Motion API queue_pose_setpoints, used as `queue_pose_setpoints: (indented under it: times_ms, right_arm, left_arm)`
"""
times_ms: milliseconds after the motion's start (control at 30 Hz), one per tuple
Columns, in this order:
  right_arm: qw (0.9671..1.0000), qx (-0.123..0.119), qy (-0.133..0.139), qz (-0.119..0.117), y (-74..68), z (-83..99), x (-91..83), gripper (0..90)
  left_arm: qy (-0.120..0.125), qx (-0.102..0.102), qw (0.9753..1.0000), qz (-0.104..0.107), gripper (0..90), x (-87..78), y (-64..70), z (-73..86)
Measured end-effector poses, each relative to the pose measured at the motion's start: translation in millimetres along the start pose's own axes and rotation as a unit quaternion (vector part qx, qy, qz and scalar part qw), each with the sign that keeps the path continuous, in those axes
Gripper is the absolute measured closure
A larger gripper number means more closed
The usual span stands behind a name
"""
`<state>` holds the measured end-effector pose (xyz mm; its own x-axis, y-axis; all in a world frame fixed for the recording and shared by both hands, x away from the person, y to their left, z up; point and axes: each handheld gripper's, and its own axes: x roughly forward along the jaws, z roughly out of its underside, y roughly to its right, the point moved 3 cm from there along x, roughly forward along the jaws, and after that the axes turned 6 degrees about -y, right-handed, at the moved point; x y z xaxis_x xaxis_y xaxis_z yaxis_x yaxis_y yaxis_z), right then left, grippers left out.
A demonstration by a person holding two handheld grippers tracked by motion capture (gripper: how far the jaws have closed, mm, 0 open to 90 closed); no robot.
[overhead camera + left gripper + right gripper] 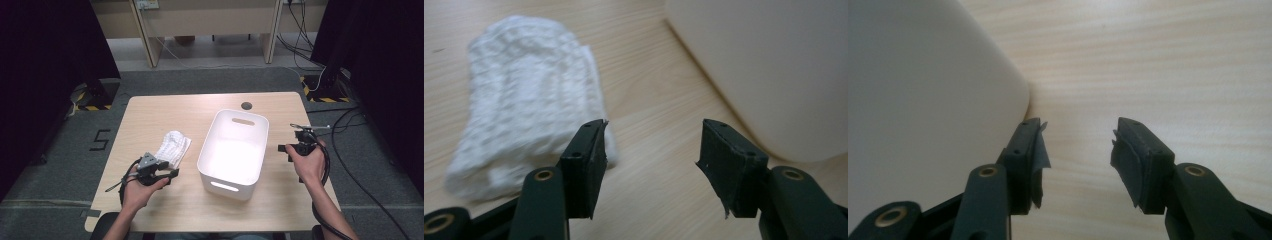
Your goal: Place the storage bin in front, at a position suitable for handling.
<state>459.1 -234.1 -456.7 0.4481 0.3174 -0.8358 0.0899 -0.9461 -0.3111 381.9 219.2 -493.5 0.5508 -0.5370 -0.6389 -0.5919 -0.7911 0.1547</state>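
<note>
White cloth (172, 148) lying flat on the table (165, 112), left of the white bin (234, 150). Left gripper (159, 170), jaws spread and empty, sits just near the cloth's near edge. Right gripper (298, 145), likewise spread and empty, rests beside the bin's right wall.

Light falls from overhead: the counter (165, 112) is evenly bright while the room's left and right sides sink into black. Glare washes out the white bin (235, 145) inside. In the left gripper view the towel (529, 115) is soft and blurred; the fingers (584, 165) look sharper.
</note>
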Motion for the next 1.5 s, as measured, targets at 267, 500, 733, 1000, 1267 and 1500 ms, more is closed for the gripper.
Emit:
queue_pose_setpoints:
  times_ms: [267, 500, 733, 1000, 1267, 1500]
  right_arm:
    - [0.999, -0.031, 0.029, 0.008, -15.6, -26.4, -19.7, 60.1]
    - [0.9978, -0.053, 0.037, 0.011, -30.6, -43.7, -24.9, 64.3]
    - [0.9961, -0.069, 0.055, 0.004, -44.0, -57.8, -30.1, 64.4]
    - [0.9948, -0.075, 0.069, -0.004, -54.4, -66.0, -34.0, 63.2]
    - [0.9948, -0.088, 0.051, 0.0, -66.4, -67.8, -24.4, 63.3]
    - [0.9936, -0.103, 0.044, 0.013, -69.0, -70.4, -17.9, 66.7]
  left_arm:
    - [0.012, 0.011, 0.9986, 0.051, 47.4, -16.3, 35.0, -28.5]
    - [0.029, 0.03, 0.996, 0.079, 48.1, -32.8, 54.0, -46.5]
    - [0.039, 0.034, 0.9946, 0.09, 48.1, -41.6, 63.0, -61.2]
    - [0.038, 0.043, 0.9936, 0.097, 48.6, -36.5, 72.0, -73.0]
    - [0.025, 0.055, 0.9941, 0.09, 49.9, -25.1, 76.9, -80.3]
    - [0.003, 0.07, 0.9954, 0.066, 55.8, -15.5, 78.7, -84.5]
